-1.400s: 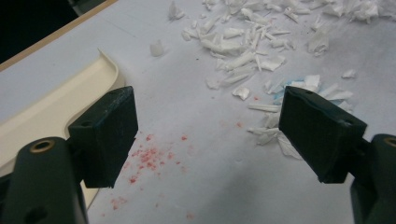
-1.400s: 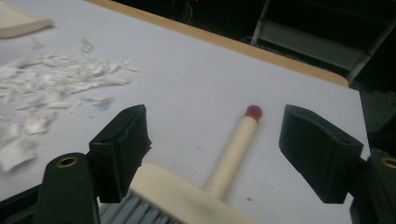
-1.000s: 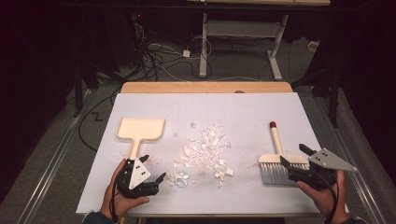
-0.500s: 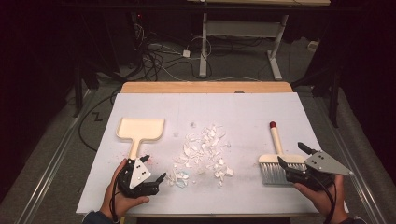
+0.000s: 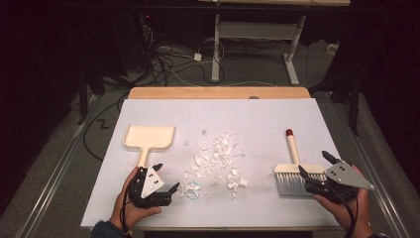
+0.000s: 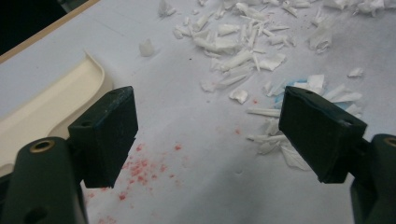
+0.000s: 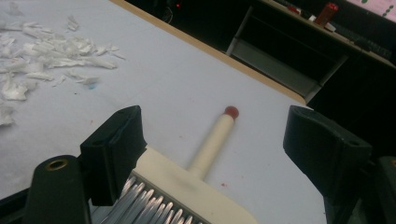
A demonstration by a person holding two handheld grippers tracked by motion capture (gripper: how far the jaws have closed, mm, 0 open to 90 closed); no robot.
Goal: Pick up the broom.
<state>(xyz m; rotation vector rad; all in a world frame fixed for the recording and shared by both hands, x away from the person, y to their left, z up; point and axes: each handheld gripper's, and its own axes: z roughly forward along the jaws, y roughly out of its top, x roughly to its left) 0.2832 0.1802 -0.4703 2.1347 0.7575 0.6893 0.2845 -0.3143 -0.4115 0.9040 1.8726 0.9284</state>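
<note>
Tongs at the desk's near edge: the left tongs [image 5: 166,177], jaws apart, hold the same spot as a second ago beside the dustpan's handle, while the right tongs [image 5: 314,164], also spread wide with nothing between them, have slid slightly inward toward the brush [image 5: 293,168], one jaw now by its bristle head. White paper scraps [image 5: 215,161] lie heaped mid-desk between them. Farther left rests the cream dustpan [image 5: 148,137]. Red specks dot the white desk [image 5: 257,114]. No legible writing or labels appear.
</note>
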